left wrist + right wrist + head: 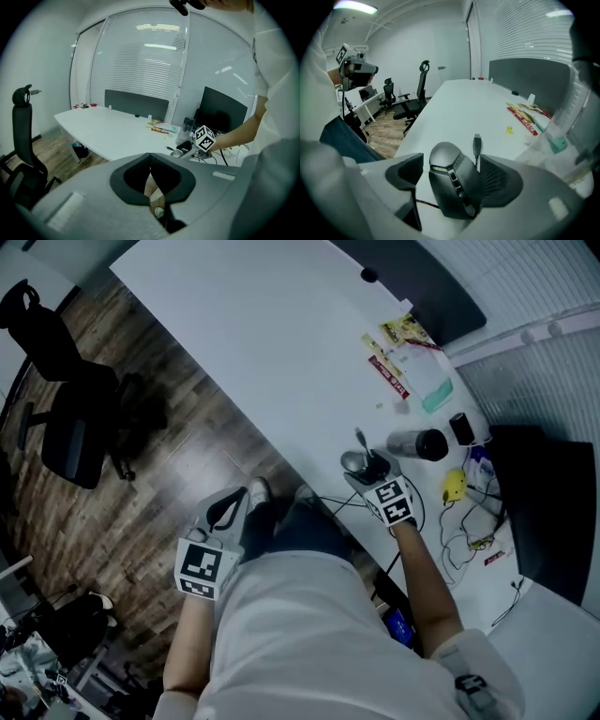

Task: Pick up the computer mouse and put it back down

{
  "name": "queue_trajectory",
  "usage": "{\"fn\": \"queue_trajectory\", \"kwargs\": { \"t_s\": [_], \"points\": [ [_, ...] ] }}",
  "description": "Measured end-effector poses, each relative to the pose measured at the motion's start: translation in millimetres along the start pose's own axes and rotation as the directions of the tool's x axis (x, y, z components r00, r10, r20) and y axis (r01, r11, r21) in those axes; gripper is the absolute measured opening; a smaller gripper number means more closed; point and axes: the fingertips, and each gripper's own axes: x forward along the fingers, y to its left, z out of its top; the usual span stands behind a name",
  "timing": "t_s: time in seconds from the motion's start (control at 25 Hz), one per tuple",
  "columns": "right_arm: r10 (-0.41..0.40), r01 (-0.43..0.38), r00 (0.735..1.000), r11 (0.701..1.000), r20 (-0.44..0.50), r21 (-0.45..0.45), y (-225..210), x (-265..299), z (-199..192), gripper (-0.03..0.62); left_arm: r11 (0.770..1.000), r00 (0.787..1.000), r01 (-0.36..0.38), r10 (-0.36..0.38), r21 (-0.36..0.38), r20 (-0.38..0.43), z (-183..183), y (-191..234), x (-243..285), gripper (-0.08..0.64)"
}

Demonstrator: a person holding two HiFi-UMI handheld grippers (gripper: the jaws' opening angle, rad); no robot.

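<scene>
A dark grey computer mouse (452,180) sits on the white table (262,334) near its front edge, seen in the head view as the mouse (354,462). My right gripper (452,174) points down over it with a jaw on either side; a gap shows at the left pad (405,171), so the jaws stand open around it. The mouse's USB plug (476,140) lies loose just beyond. In the head view the right gripper (362,466) is at the table edge. My left gripper (236,501) hangs off the table over the floor, jaws shut and empty, its tips (150,157) meeting.
A dark cylindrical bottle (419,443) lies right of the mouse, with a yellow object (454,486), tangled cables (469,535) and snack packets (389,362) nearby. A black monitor (553,512) stands at the right. An office chair (66,418) stands on the wood floor at left.
</scene>
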Motion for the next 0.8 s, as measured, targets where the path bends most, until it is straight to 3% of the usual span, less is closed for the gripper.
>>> {"fn": "queue_trajectory", "kwargs": {
  "t_s": [0.2,0.44,0.8],
  "points": [
    [0.018,-0.022,0.998,0.998,-0.068,-0.062,-1.6,11.4,-12.0,0.374,0.999,0.999,-0.041,0.041,-0.015,0.009,-3.2,2.6,-0.9,0.009],
    [0.030,-0.036,0.998,0.994,-0.062,-0.101,-1.1,14.1,-7.3,0.368,0.997,0.997,-0.073,0.073,-0.040,0.008,-7.4,5.5,-5.3,0.009],
    [0.013,-0.015,0.999,0.999,-0.045,-0.051,-1.2,17.0,4.8,0.339,0.994,0.995,-0.096,0.097,-0.046,0.028,-6.1,7.5,-11.0,0.009]
  ]
}}
